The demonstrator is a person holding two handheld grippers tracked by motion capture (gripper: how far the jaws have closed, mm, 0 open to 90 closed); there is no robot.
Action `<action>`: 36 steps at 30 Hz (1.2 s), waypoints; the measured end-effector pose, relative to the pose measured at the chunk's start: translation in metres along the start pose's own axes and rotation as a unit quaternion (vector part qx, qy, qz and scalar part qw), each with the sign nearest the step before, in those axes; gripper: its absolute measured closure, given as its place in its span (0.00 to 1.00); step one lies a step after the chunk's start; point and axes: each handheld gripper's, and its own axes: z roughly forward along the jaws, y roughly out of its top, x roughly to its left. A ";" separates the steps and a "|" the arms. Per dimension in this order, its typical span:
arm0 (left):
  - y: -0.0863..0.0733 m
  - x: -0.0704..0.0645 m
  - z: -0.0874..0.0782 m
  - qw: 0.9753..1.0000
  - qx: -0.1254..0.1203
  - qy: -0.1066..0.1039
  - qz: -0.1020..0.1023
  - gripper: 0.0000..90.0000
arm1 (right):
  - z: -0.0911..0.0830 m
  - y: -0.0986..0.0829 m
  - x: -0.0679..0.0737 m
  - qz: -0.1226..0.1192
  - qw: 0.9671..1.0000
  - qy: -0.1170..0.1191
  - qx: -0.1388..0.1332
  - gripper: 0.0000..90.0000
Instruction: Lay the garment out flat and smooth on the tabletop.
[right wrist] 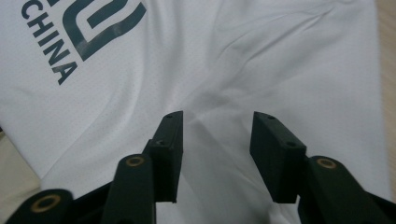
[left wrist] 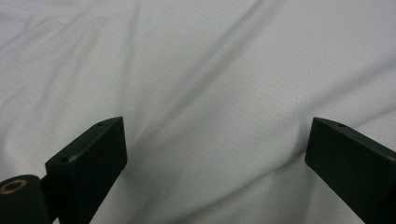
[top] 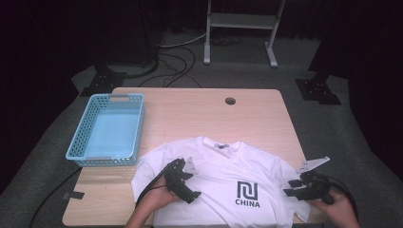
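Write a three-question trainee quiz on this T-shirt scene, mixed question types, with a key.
1. True or false: the left tongs are open over the white T-shirt.
2. Which word is printed on the T-shirt? A) CHINA B) JAPAN C) SPORT
3. Fill in: the blue basket sits on the table's ____ side in the high view.

Key: 1 true; 2 A; 3 left. The right tongs are open too.

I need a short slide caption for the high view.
Two hand-held grippers, left and right, over a white T-shirt beside a blue basket.
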 end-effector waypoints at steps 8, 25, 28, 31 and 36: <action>-0.011 0.002 -0.006 1.000 0.004 0.007 -0.015 0.05 | 0.010 0.004 -0.001 -0.010 1.000 0.006 0.009 0.51; 0.010 0.025 0.016 0.999 -0.003 0.019 -0.028 0.03 | 0.012 0.023 -0.054 -0.018 0.998 -0.046 0.041 0.46; 0.019 0.034 0.022 0.999 -0.001 0.020 -0.028 0.03 | 0.014 0.029 -0.068 -0.009 0.998 -0.052 0.042 0.45; 0.027 0.044 0.029 0.999 -0.006 0.021 -0.032 0.03 | 0.016 0.036 -0.078 0.005 0.997 -0.056 0.045 0.44; 0.035 0.046 0.029 0.999 -0.008 0.030 -0.042 0.04 | 0.018 0.047 -0.082 0.034 0.996 -0.052 0.057 0.33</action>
